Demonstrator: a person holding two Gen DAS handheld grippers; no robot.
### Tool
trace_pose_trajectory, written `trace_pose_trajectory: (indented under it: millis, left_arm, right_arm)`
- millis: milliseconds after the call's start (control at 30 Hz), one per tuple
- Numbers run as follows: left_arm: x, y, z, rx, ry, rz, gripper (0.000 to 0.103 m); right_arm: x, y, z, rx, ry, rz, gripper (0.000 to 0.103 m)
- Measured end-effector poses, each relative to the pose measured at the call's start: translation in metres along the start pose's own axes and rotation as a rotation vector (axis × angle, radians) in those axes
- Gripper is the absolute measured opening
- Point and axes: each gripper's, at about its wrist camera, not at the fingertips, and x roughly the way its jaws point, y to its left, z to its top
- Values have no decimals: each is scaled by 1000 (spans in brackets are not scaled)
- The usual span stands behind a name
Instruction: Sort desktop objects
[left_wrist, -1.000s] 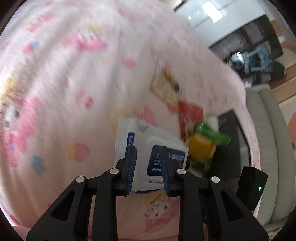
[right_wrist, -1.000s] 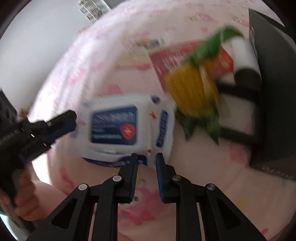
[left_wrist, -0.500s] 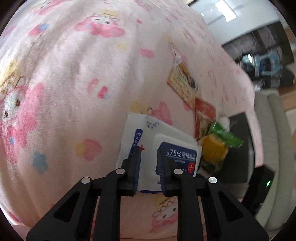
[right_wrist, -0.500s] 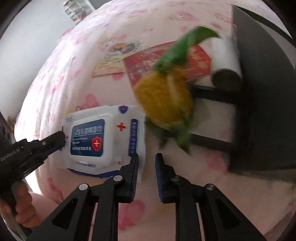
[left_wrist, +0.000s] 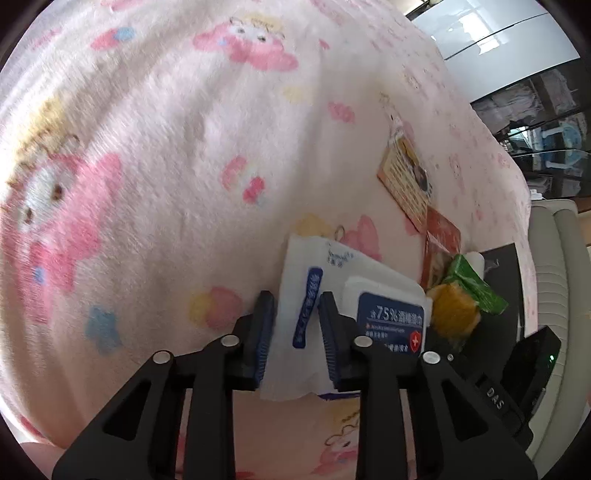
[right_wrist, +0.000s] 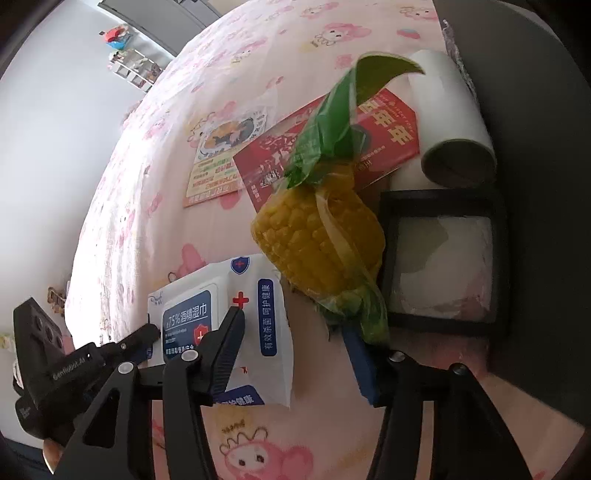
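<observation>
A: Where do the tongs stand, and what do they hold?

B: The left gripper (left_wrist: 295, 325) straddles the flap at one end of the wipes pack (left_wrist: 347, 314). Its jaws are opening, and whether the pads press the flap cannot be told. The right gripper (right_wrist: 295, 343) is opening wide. The other end of the pack lies between its jaws and the bagged corn (right_wrist: 317, 247) sits just beyond them, but neither is gripped.

A: Where does the pack lie?

B: Flat on the blanket (left_wrist: 166, 147), touching the corn, near the edge where a black box (right_wrist: 439, 254) sits.

A: How should this step go well?

B: Probably by closing on the pack's firm body, not the thin flap, which looks likely to slip. The corn's loose green wrapper (right_wrist: 332, 122) crowds the right jaw, so that jaw should stay clear of it.

A: And the surface and room?

B: A soft pink fleece blanket with cartoon animals. On it also lie a red envelope (right_wrist: 391, 136), a printed card (right_wrist: 221, 155) and a white roll (right_wrist: 454, 114). Beyond stand a pale wall and a distant shelf on one side, a grey sofa (left_wrist: 554, 258) on the other.
</observation>
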Motion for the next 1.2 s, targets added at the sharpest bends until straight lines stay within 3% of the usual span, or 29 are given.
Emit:
trace_pose_trajectory:
  millis: [167,267,400,500,567,733,800,900,933,967,1200]
  left_arm:
    - [3,-4,-1,5,7,-11,31]
    - [-3,0,-3,-13,-7,-55,30]
    - [-8,3,-6,-22,2,-114,30]
    - [-1,-4,-7,7,14,-68,30]
    - [4,-3,-6,-8,24,-53,30]
    - [10,8,-1,-69,40,-82,30]
    - [9,8,-2,-71,44,-78,32]
    - [9,4,-4,-68,44,-75,32]
    - [8,5,-5,-67,43,-78,32]
    - [4,6,-6,-63,39,-80,28]
    - [-1,-1,-7,-5,34,-134,29]
  right_arm:
    - [9,8,3,-12,21,2,50]
    - [6,12,3,3,55,74,34]
    - [-6,18,-6,-16,84,155,32]
    - [-2,24,-11,-32,111,156,32]
    - [5,29,-9,-46,101,109,32]
    - [23,35,2,-4,61,102,40]
    - [28,38,5,12,46,101,56]
    - [43,44,10,54,73,142,61]
    - [48,48,10,53,80,159,59]
    - [51,54,10,37,78,167,50]
    - [28,86,-2,-55,23,169,34]
